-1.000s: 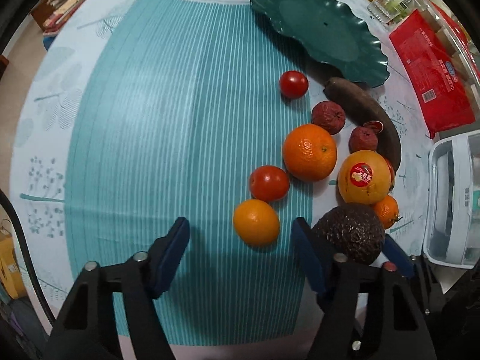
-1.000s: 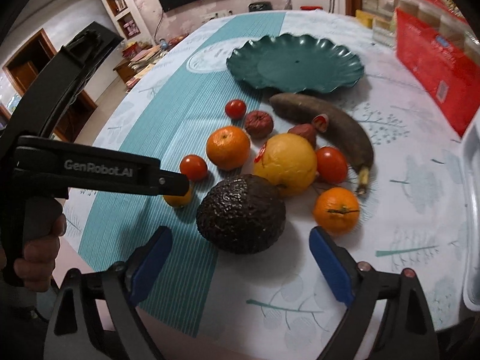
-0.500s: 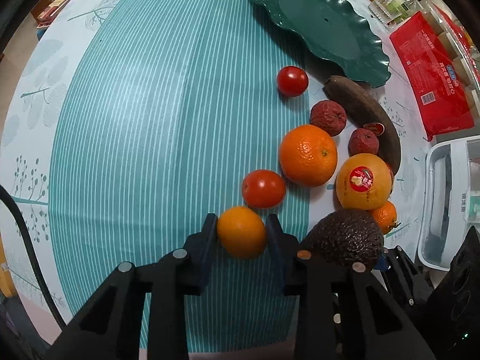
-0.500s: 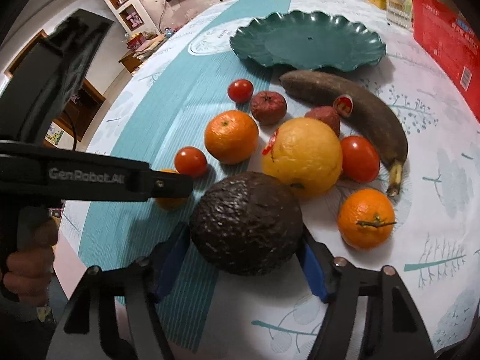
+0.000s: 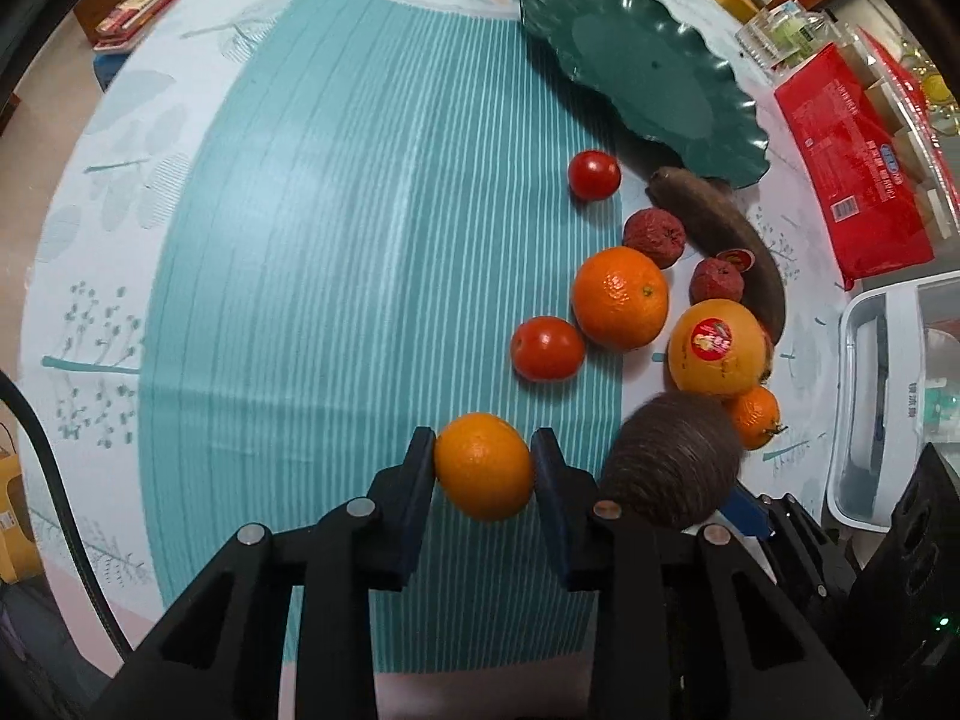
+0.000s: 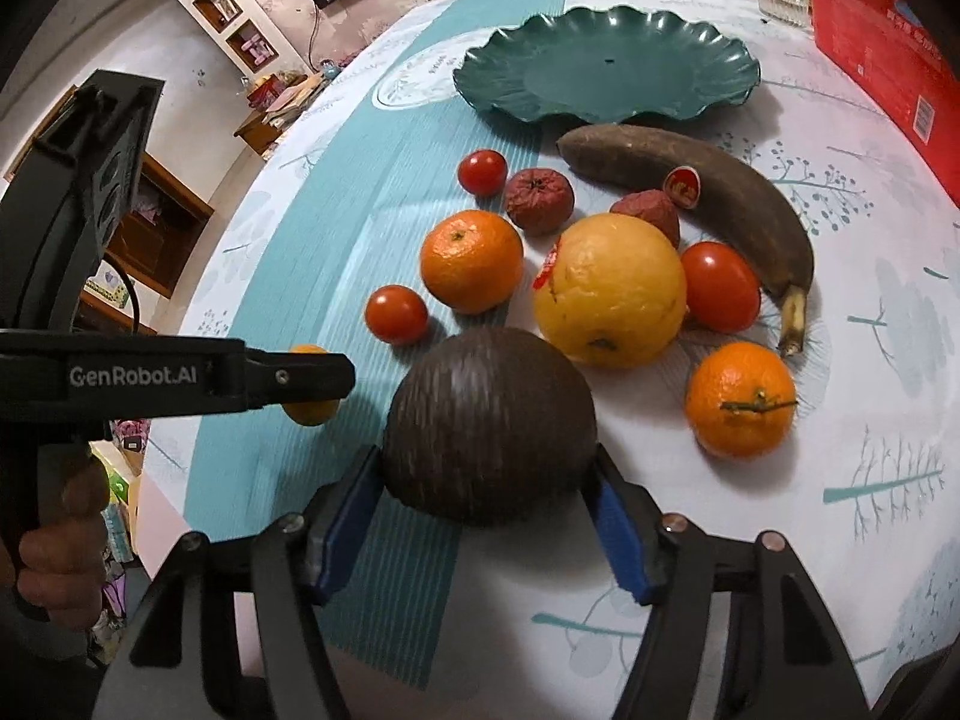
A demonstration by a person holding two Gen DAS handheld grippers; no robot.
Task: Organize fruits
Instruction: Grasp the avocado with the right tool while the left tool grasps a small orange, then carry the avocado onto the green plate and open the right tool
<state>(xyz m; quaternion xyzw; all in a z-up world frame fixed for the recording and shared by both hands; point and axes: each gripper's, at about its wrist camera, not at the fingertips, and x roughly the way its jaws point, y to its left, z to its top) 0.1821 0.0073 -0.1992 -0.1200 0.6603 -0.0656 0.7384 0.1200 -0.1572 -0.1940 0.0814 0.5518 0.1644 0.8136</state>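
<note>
Left tongs: clenched on a small orange, blue pads pressing both its sides, over the teal striped cloth.
Right tongs: clenched on the dark avocado, pads against its left and right flanks; the fruit looks motion-blurred.
Avocado, left wrist view: just right of the left tongs, near the stickered fruit.
Green plate: scalloped rim, at the far end of the surface, nothing on it.
Banana: brown-black, red sticker, lying just in front of the plate.
Large yellow citrus: red sticker on its side, beside the avocado.
Medium orange: left of the yellow citrus.
Tangerine with stem: right of the avocado.
Tomatoes: one near the plate, one left of the avocado, one larger between citrus and banana.
Wrinkled red fruits: two, between the banana and the oranges.
Red package: at the surface's right edge.
White container: right of the fruit cluster.
</note>
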